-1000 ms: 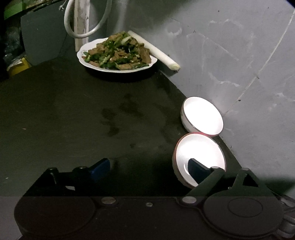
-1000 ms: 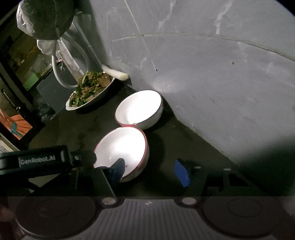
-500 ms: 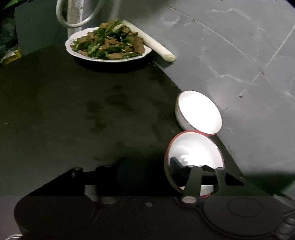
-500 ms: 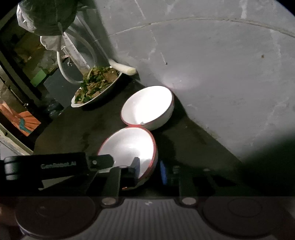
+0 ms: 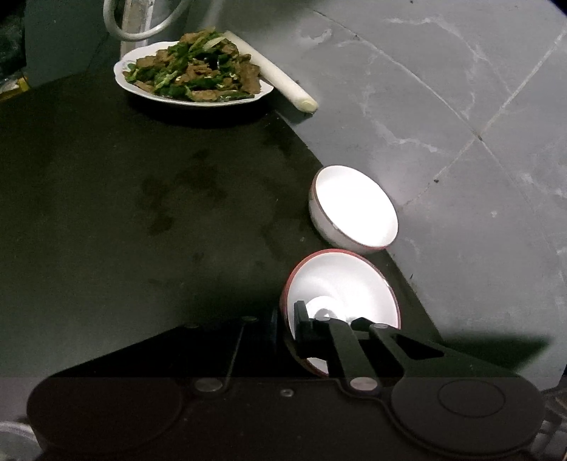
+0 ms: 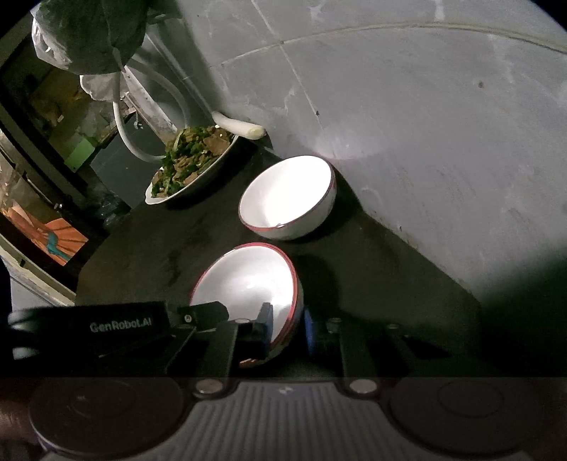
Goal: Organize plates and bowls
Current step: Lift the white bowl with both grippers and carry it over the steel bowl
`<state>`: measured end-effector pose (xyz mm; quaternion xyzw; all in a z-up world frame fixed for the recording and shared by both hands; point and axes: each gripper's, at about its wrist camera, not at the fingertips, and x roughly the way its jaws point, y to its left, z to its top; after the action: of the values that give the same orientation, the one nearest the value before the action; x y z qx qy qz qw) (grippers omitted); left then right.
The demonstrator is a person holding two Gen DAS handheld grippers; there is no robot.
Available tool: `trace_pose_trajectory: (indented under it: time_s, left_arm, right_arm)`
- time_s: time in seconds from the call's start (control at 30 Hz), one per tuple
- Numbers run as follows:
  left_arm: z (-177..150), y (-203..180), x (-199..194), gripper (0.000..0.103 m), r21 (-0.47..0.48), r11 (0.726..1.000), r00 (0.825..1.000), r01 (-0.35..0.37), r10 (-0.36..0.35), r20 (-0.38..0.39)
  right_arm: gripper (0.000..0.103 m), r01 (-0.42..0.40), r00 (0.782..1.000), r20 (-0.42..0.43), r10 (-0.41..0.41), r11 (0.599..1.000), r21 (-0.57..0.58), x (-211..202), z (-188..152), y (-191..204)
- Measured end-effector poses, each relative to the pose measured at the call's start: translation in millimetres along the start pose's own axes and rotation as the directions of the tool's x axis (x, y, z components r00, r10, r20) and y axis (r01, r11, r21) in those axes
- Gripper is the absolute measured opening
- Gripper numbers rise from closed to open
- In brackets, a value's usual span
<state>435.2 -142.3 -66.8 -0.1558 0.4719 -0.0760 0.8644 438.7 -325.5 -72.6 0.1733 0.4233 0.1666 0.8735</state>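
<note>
Everything here is sitting on a dark matte counter [image 5: 141, 220] with faint stains, backed by a grey tiled wall [image 5: 460, 142] with whitish streaks. Two glossy white round bowls, both with thin red rims, both empty as far as I can see.

The left gripper [image 5: 285, 329] is pinching the near bowl [image 5: 340, 283]: its fingers are pressed together on the rim, one finger [image 5: 304, 322] sitting inside the bowl and the other outside, mostly lost in shadow. The right gripper [image 6: 288, 328] is clamping the same bowl [image 6: 248, 280] on the opposite side, one finger [image 6: 264, 326] inside and a blue pad on the outside wall. So that bowl is sitting right at both sets of fingertips and tilting a bit; can't tell whether it's touching the counter.

The second bowl [image 5: 354, 212] is resting upright just ahead of the held one, against the wall, rims close but not clearly touching.

Farther ahead and to the left of the left gripper, a shallow white plate [image 5: 191, 99] with a wavy edge is holding a heap of brown meat slices and green pepper strips. A pale leek stalk [image 5: 276, 85] is lying just beside it along the wall. A white hose [image 5: 141, 32] is looping behind the plate.
</note>
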Motion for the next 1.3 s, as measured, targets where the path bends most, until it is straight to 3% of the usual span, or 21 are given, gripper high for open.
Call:
trace_pose_trajectory:
  time_s: [0.4,0.57,0.73,1.1,1.3]
  left_arm:
    - [-14,-12,-75,0.007,-0.009,1.000,0.991,0.024,-0.023,0.135]
    - [-26,-20,-110,0.007,0.025,1.000,0.984,0.012,-0.017,0.179]
    - [-44,-21,-143,0.007,0.039,0.998,0.974,0.048,-0.055,0.219]
    - [-85,-18,-193,0.007,0.049,0.991,0.958,0.121,-0.130,0.255]
    - [-103,-13,-200,0.007,0.039,0.988,0.960,0.148,-0.153,0.236]
  right_arm:
    - [0.019,-0.032,0.994,0.097,0.040,0.997,-0.077,-66,-6,33]
    - [0.019,-0.024,0.989,0.140,0.039,0.994,-0.105,-97,-21,52]
    - [0.019,-0.008,0.985,0.168,0.029,0.992,-0.128,-128,-41,65]
    - [0.019,0.051,0.980,0.197,-0.014,0.982,-0.184,-184,-79,92]
    - [0.019,0.072,0.982,0.186,-0.034,0.976,-0.203,-197,-96,97]
